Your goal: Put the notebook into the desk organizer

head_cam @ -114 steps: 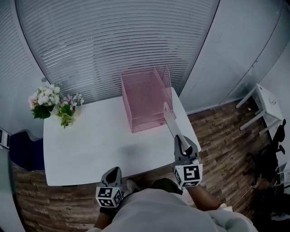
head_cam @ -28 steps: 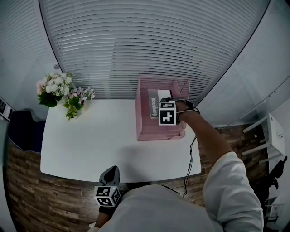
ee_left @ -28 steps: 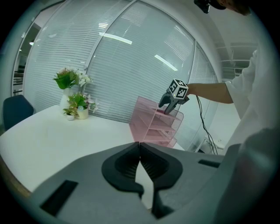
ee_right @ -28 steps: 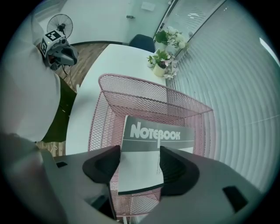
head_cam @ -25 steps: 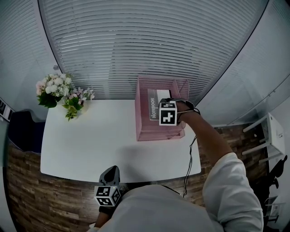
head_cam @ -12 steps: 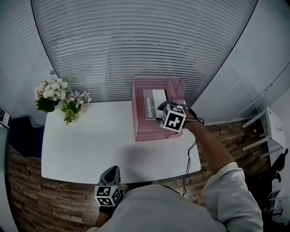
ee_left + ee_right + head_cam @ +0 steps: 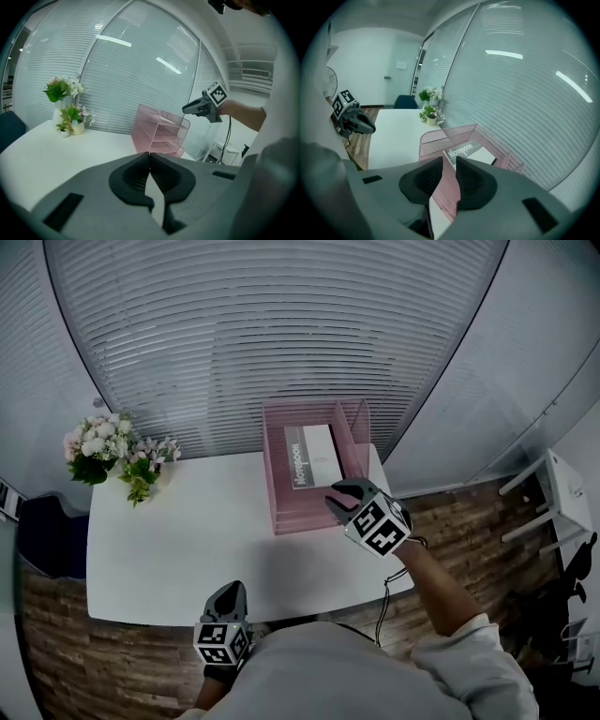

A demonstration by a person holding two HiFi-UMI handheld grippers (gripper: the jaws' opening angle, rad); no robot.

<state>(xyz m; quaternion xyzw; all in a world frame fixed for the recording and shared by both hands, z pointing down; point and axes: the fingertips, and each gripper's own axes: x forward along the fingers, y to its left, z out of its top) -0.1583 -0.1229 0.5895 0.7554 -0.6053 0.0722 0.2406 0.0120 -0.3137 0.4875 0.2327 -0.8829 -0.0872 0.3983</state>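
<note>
The grey-and-white notebook [image 7: 309,456] lies flat in the top tray of the pink mesh desk organizer [image 7: 281,507] at the table's far right. It also shows in the right gripper view, as the notebook [image 7: 471,152]. My right gripper [image 7: 333,495] hovers just in front of and above the organizer, apart from the notebook. Its jaws have just been closing, and a narrow gap with nothing in it remains between them. My left gripper [image 7: 230,601] stays low at the table's near edge with its jaws together and nothing held.
A vase of flowers [image 7: 103,446] stands at the far left of the white table [image 7: 187,531]. Window blinds run behind the table. A blue chair [image 7: 47,540] stands at the left, and a white stool [image 7: 553,474] on the wooden floor at the right.
My right gripper has pulled back from the organizer's top tray toward me, risen and rolled. The notebook stays lying in the tray. The left gripper has kept still.
</note>
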